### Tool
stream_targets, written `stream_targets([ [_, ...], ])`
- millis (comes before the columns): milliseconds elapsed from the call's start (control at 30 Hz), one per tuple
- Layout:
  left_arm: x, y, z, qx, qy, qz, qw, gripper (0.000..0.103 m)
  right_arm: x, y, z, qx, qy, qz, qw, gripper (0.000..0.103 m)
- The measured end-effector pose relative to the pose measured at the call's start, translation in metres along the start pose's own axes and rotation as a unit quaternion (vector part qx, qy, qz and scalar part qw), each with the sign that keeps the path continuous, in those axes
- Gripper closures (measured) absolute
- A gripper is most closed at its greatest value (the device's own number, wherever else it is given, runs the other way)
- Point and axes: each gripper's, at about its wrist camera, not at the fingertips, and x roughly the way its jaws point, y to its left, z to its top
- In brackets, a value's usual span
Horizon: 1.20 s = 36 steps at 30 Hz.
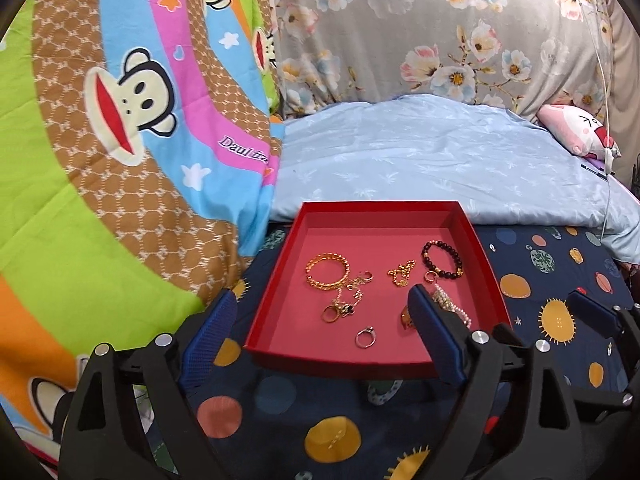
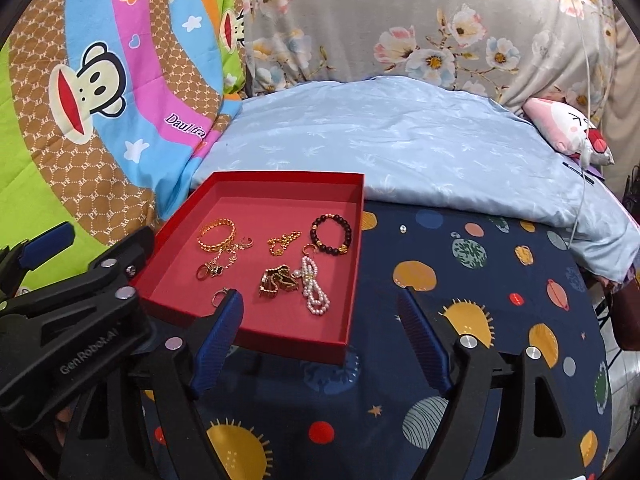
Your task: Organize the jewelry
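Looking along our left gripper (image 1: 320,316), we see its two blue-padded fingers (image 1: 210,332) spread wide with nothing between the pads. Behind them a shallow red tray (image 1: 276,264) sits on a dark blue sheet (image 1: 280,420) printed with planets and suns. The tray's near edge lies between the fingers, and the right-hand finger overlaps its near right corner in this view; whether it touches the tray we cannot tell. Inside the tray we find a gold bangle (image 1: 327,271) at the left, a small gold chain (image 1: 401,273) in the middle, a dark bead bracelet (image 1: 442,259) at the right, a gold ring (image 1: 331,313) and a silver ring (image 1: 365,337) nearer us, and a pearl strand (image 1: 448,300) partly hidden by the finger. At the far right edge we catch part of our right gripper (image 1: 592,314). A pale blue quilt (image 1: 420,160) lies beyond the tray, and a monkey-print blanket (image 1: 100,140) fills the left.

From the right wrist view, our right gripper (image 2: 320,320) also stands open, holding nothing, its fingers hanging over the planet sheet (image 2: 460,260) just right of the tray (image 2: 352,272). Its left finger overlaps the tray's near edge in the picture. The pearl strand (image 2: 314,292) lies beside a heap of brown-gold pieces (image 2: 278,280). Our left gripper (image 2: 48,246) shows at the far left.
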Motion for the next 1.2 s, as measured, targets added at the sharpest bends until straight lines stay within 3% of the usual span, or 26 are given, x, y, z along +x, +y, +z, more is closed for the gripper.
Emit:
stream_targets([
  [67, -0.006, 0.003, -0.002, -0.006, -0.002, 0.001, 1.0, 0.012, -0.006, -0.004, -0.002, 0.004, -0.001, -0.001, 1.0, 0.023],
  [467, -0.024, 0.003, -0.013, -0.019, 0.012, 0.001, 0.9997, 0.01, -0.03, -0.003, -0.017, 0.008, -0.005, -0.006, 1.0, 0.022],
  [1200, -0.064, 0.029, -0.024, -0.034, 0.0, 0.032, 0.9989, 0.006, -0.075, 0.01, -0.026, -0.001, -0.024, -0.011, 1.0, 0.02],
])
